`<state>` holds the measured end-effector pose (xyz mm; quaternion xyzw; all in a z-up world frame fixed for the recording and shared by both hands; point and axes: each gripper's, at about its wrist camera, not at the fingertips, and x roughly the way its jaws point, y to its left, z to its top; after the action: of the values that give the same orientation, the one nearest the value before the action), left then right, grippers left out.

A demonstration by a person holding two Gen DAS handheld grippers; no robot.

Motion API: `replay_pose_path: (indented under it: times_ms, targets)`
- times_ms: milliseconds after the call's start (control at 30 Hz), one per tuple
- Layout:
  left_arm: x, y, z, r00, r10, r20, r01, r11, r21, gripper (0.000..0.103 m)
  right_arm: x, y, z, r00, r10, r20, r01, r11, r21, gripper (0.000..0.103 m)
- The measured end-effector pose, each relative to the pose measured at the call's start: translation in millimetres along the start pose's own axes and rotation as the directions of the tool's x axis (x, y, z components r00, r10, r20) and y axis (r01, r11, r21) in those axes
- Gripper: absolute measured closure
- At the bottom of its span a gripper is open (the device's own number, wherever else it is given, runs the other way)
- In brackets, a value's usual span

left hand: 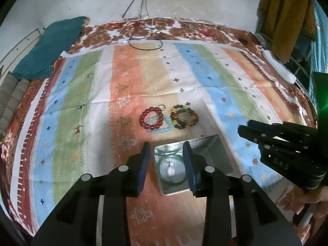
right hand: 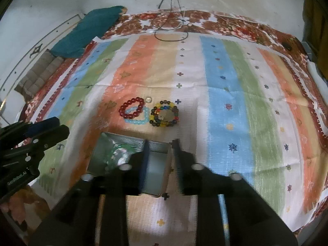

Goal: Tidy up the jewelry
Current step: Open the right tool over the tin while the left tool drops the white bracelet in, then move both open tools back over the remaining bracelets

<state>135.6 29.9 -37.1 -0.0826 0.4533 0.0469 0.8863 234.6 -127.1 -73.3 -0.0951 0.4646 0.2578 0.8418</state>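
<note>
Two black two-finger grippers hang over a striped pastel cloth (left hand: 82, 94) spread on a bed. At far left, a teal folded cloth (left hand: 49, 47) lies at the bed's edge by the wall. The left gripper (left hand: 166, 164) has its fingers apart and holds nothing; between them sits an open, shiny square metal tin (left hand: 213, 155). Inside the tin, on its left side, lies a green bangle (left hand: 171, 181) ringed around a small pale pink trinket (left hand: 170, 169). Just beyond the tin, three bead bracelets rest on the striped cloth: a dark red bead bracelet (left hand: 150, 117) on the left, overlapping a pale blue bead bracelet (left hand: 162, 126) that lies partly under it, and just beside them to the right a multicoloured bead bracelet (left hand: 184, 117) of yellow, blue, red and dark beads. A small clear ring (left hand: 162, 107) lies at the upper edge of the red bracelet, touching or nearly touching it. The right gripper (right hand: 160, 164) hovers above the tin's right half, its fingers parted with the tin's right wall between them, not clearly pressing it. Black cables (left hand: 143, 30) trail down the pale wall onto the far end of the bed, and at far right a mustard-yellow garment (left hand: 287, 18) hangs above a white bar-shaped object (left hand: 278, 66) lying at the bed's edge.
</note>
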Motion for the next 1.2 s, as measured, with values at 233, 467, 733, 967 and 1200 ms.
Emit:
replay_pose_path:
  times_ms: [233,467,733,967,1200]
  targets:
    - [15.6,11.7,9.4,0.999,0.042,-0.028,-0.043,0.999,-0.028,0.055,11.9,-2.8,8.5,0.999,-0.016,-0.029,0.016,1.000,0.002,0.067]
    - [34.9,17.8,23.1,0.996,0.081,-0.048,-0.083,0.996,-0.038,0.038,27.6,-5.3,18.1,0.997,-0.043,-0.061,0.042,0.999,-0.006,0.056]
    - [53.3,26.3,33.0,0.991,0.111,-0.079,-0.115,0.993,-0.041,0.028,40.6,-7.6,29.4,0.995,-0.053,-0.079,0.052,0.999,-0.011,0.045]
    - [64.2,30.6,42.8,0.990,0.112,-0.084,-0.115,0.992,-0.041,0.019,54.1,-11.6,37.3,0.993,-0.058,-0.098,0.058,0.998,-0.005,0.036]
    - [83.3,38.5,52.9,0.986,0.123,-0.113,-0.128,0.991,-0.042,0.017,67.1,-16.5,45.1,0.992,-0.045,-0.120,0.046,0.999,0.007,0.030]
